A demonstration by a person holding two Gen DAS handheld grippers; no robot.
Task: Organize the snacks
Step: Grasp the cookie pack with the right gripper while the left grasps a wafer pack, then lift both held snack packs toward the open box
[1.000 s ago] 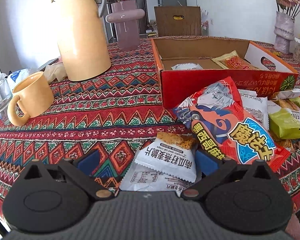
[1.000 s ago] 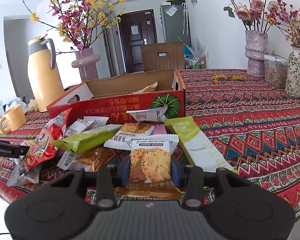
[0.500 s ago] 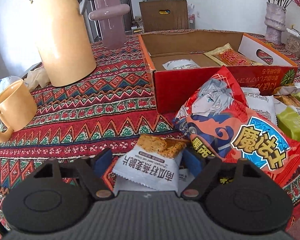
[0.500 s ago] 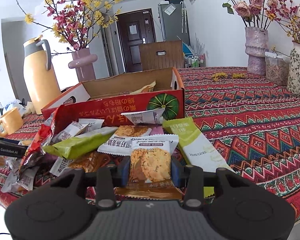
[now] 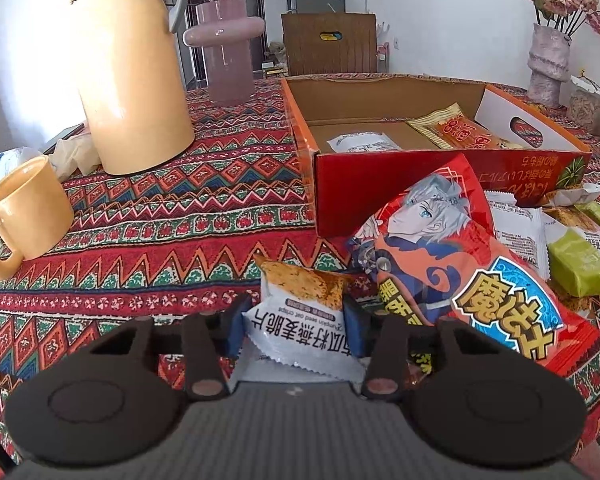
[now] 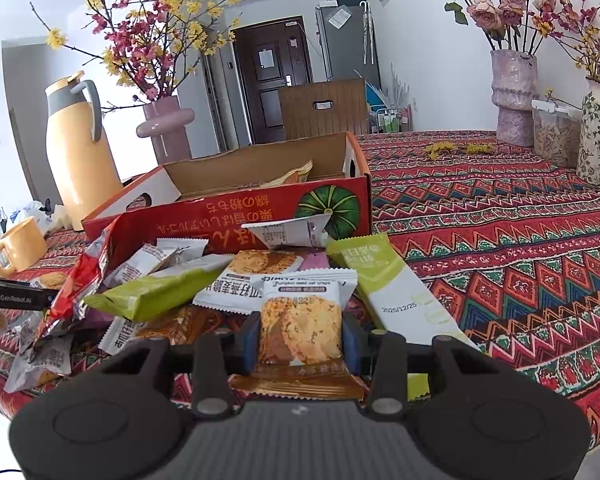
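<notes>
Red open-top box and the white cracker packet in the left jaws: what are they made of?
Red open-top box: looks like corrugated cardboard, brown raw inside, matte printed outside. White cracker packet: likely thin plastic film, crinkled, with a serrated sealed edge.

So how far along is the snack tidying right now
Early. Done: two packets lie in the red box, an orange one and a white one. In hand: the left gripper pinches a pumpkin crisp packet, and the right gripper pinches another crisp packet. Left: the pile outside, including the big red chip bag and green packets.
</notes>
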